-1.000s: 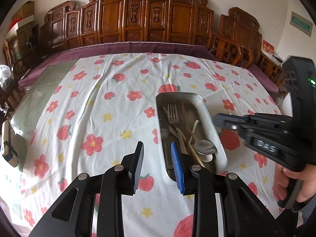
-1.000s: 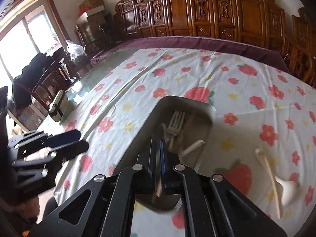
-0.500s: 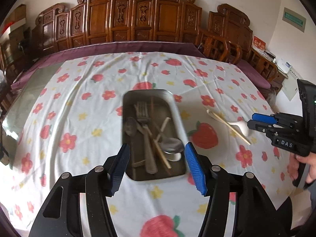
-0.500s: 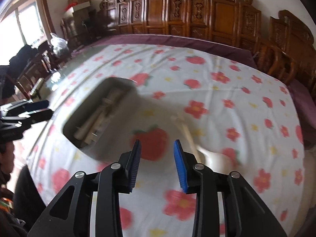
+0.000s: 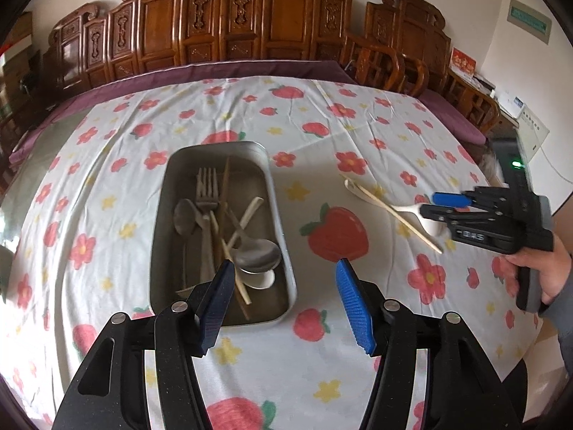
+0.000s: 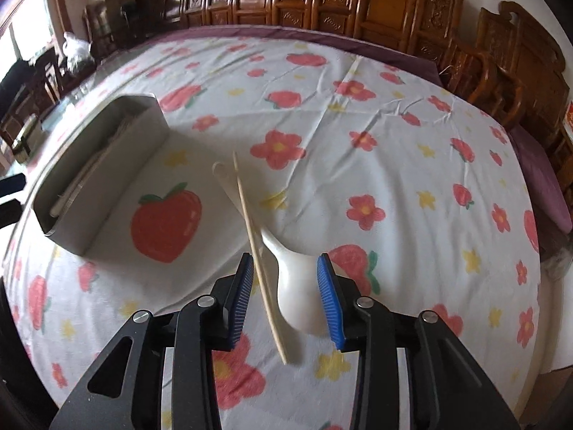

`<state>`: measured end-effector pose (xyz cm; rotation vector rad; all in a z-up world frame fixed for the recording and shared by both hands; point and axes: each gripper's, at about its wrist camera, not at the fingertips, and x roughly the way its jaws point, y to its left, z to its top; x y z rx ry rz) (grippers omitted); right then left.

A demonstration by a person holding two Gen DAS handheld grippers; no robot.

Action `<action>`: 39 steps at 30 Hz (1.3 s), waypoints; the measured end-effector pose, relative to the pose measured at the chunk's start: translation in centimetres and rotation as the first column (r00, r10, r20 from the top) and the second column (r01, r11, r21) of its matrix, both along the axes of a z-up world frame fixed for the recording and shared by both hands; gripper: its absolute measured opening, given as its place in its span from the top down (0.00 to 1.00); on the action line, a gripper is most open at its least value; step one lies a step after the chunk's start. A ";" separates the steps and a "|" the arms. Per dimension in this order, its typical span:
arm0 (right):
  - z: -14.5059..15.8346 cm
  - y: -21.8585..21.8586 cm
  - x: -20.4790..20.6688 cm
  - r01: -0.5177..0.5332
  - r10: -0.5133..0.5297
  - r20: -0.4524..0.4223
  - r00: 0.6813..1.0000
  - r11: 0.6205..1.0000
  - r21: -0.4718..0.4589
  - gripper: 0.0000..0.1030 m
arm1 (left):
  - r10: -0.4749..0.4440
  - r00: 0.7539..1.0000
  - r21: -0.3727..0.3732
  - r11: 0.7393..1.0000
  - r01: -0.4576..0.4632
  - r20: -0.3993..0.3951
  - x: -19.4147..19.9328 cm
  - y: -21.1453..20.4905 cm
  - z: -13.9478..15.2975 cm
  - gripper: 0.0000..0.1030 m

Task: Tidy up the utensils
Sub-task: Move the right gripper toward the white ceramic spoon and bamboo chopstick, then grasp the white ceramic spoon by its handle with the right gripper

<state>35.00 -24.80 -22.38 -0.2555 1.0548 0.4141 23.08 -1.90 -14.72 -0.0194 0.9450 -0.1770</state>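
**Right tool lines up over the loose spoon and chopstick**

Here's the right tool (image 6: 283, 279), tipped steeply down at the bench (image 6: 412, 165), its blue pads spread, the jaws having just been opening. Nothing is pinched: the bowl of the white spoon (image 6: 297, 286) shows in the gap between the pads, and the pale chopstick (image 6: 256, 247) runs through the same gap on the left pad's side, lying across the spoon's handle. Both rest on the flowered tablecloth (image 6: 358, 114), well apart from the metal tray (image 6: 104, 165) off to the left.

Over to the left wrist view: the left tool (image 5: 284, 297) hangs over the near end of the tray (image 5: 275, 193), jaws spread wide and recently opened wider, gripping nothing. Inside the tray sit a fork (image 5: 207, 193), a metal spoon (image 5: 256, 252), another spoon (image 5: 184, 216) and several chopsticks, jumbled and overlapping. To the right, a hand (image 5: 551, 268) holds the right tool (image 5: 438, 206) above the white spoon (image 5: 426, 216) and chopstick (image 5: 390, 213).
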 end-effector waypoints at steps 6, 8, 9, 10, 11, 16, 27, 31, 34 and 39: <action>-1.6 1.3 1.9 -0.055 0.052 -0.038 0.998 0.995 -0.084 0.60 | -0.018 1.000 0.014 1.000 0.018 -0.010 -0.2 -0.9 -0.3 0.46; -2.2 1.6 2.2 -0.080 0.072 -0.059 0.996 0.988 -0.131 0.60 | -0.023 1.000 0.018 1.000 0.023 -0.013 -0.3 -1.0 -0.4 0.46; -2.4 1.7 2.3 -0.089 0.080 -0.066 0.995 0.986 -0.142 0.60 | -0.023 1.000 0.017 1.000 0.023 -0.014 -0.4 -1.0 -0.4 0.46; -2.5 1.8 2.3 -0.098 0.088 -0.070 0.994 0.984 -0.149 0.60 | -0.024 1.000 0.016 1.000 0.024 -0.015 -0.4 -1.0 -0.5 0.46; -2.5 1.8 2.3 -0.106 0.095 -0.073 0.993 0.982 -0.154 0.60 | -0.024 1.000 0.016 1.000 0.024 -0.016 -0.4 -0.9 -0.5 0.46; -2.6 2.0 2.3 -0.124 0.111 -0.087 0.990 0.977 -0.170 0.60 | -0.024 0.999 0.016 1.000 0.025 -0.022 -0.6 -0.8 -0.7 0.46; -2.4 1.5 2.8 -0.086 0.074 -0.164 0.984 0.994 -0.071 0.89 | -0.034 0.999 0.020 0.999 0.035 -0.018 -1.2 -1.1 -0.4 0.46; -2.0 1.6 2.1 -0.062 0.056 -0.169 0.984 0.998 -0.031 0.90 | -0.037 0.999 0.018 0.999 0.038 -0.018 -1.4 -1.2 -0.3 0.46; -1.3 1.5 1.7 -0.036 0.038 -0.164 0.986 0.999 0.020 0.91 | -0.040 0.999 0.015 0.999 0.040 -0.019 -1.5 -1.4 -0.3 0.46; 0.7 2.1 1.1 -0.023 0.031 -0.121 0.992 0.998 0.063 0.96 | -0.048 0.998 0.016 0.999 0.049 -0.029 -1.4 -2.1 -0.7 0.46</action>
